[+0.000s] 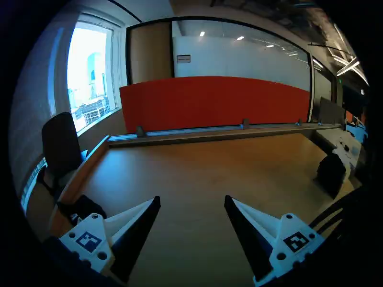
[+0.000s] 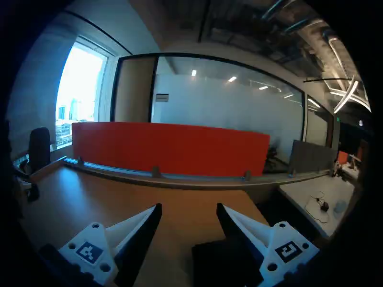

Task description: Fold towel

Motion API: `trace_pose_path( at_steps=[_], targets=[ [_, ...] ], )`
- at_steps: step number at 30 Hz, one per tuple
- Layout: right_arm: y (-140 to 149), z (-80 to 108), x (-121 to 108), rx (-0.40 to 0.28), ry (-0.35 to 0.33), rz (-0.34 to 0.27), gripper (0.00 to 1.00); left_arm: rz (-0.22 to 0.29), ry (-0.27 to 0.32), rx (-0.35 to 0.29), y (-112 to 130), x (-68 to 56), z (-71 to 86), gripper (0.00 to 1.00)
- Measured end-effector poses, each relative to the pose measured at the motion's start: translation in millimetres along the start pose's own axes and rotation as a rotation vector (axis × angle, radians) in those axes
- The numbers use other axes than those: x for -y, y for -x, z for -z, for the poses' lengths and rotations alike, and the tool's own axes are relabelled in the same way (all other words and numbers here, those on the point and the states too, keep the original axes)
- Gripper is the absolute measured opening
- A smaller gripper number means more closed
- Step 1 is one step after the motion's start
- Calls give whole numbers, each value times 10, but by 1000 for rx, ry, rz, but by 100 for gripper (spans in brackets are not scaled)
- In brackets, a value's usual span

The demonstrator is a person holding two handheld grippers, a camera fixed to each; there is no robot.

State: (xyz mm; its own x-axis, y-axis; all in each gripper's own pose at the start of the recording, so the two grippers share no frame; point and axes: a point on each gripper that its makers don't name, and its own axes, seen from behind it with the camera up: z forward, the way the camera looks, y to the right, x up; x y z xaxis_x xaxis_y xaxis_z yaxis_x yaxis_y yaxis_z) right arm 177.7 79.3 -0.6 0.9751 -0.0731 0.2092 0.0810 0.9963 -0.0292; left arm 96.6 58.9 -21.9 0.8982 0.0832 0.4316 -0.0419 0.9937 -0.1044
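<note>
Left gripper [image 1: 192, 197] and right gripper [image 2: 189, 204] are hovering over the smooth wooden tabletop [image 1: 206, 162], both pairs of fingers standing spread and pinching nothing. The towel [image 2: 215, 260], seemingly the dark, flat, matte rectangle, is lying just below and between the right fingers. Advisable: lowering both pairs onto neighbouring corners, each pinching one soft layer. A glossy orange divider [image 1: 215, 103] is standing beyond the fingertips.
</note>
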Motion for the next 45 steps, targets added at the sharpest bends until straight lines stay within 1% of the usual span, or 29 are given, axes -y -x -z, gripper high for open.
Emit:
trace_pose_path(
  at_steps=[6, 11, 14, 21, 26, 30, 35, 39, 42, 45],
  targets=[
    [-113, -15, 325, -26, -21, -1, 88, 6, -27, -71, -197, 105, -27, 100],
    [-162, -26, 575, -38, -37, 8, 88, 33, -43, -132, -377, 168, -35, 100],
    [-169, -34, 667, -41, -43, 10, 88, 50, -47, -161, -471, 208, -43, 100],
    [-191, -25, 730, -42, -44, 7, 88, 61, -52, -207, -647, 308, -42, 99],
    [-265, 16, 761, -45, -40, 2, 88, 65, -47, -232, -735, 327, -41, 100],
    [-281, 39, 830, -46, -55, -10, 88, 67, -37, -251, -784, 322, -40, 99],
    [-323, 44, 855, -47, -45, -9, 88, 64, -34, -269, -780, 328, -46, 100],
    [-362, 62, 886, -58, -33, -3, 88, 48, -45, -277, -734, 372, -48, 99],
    [-355, 68, 919, -62, -33, -12, 88, 31, -58, -291, -689, 414, -53, 100],
    [-325, 72, 939, -59, -31, -21, 88, 26, -67, -309, -624, 444, -66, 100]
  ],
)
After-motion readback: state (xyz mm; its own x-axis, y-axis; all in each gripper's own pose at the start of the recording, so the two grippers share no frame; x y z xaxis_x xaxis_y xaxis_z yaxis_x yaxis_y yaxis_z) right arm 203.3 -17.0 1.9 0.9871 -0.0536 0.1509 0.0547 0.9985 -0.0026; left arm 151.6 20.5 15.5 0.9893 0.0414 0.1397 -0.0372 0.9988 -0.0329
